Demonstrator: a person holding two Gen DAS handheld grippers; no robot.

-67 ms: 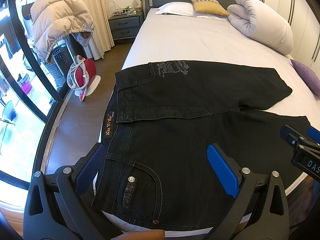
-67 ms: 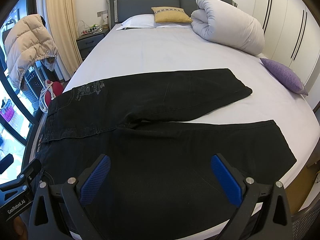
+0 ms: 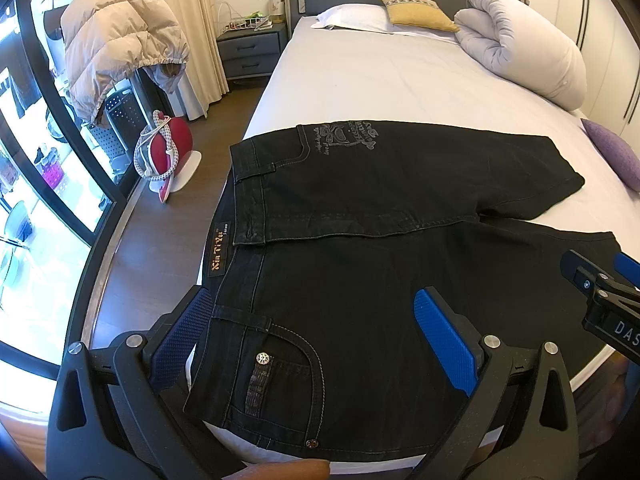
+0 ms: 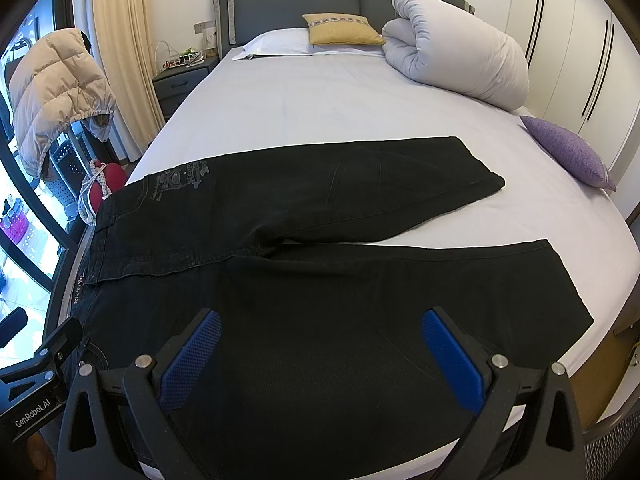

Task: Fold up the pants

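Black jeans (image 3: 360,240) lie flat on the white bed (image 3: 380,80), waistband to the left, two legs spread to the right; they also show in the right wrist view (image 4: 320,260). My left gripper (image 3: 316,336) is open and empty, hovering over the near front pocket by the waistband. My right gripper (image 4: 320,356) is open and empty, hovering over the near leg. The right gripper's tip shows in the left wrist view (image 3: 600,284). The left gripper's body shows in the right wrist view (image 4: 40,372).
A rolled white duvet (image 3: 520,40), a yellow pillow (image 3: 416,8) and a purple cushion (image 4: 568,152) lie on the far and right parts of the bed. A nightstand (image 3: 252,48), a beige jacket (image 3: 116,52) and a red bag (image 3: 168,148) stand left, on the wooden floor.
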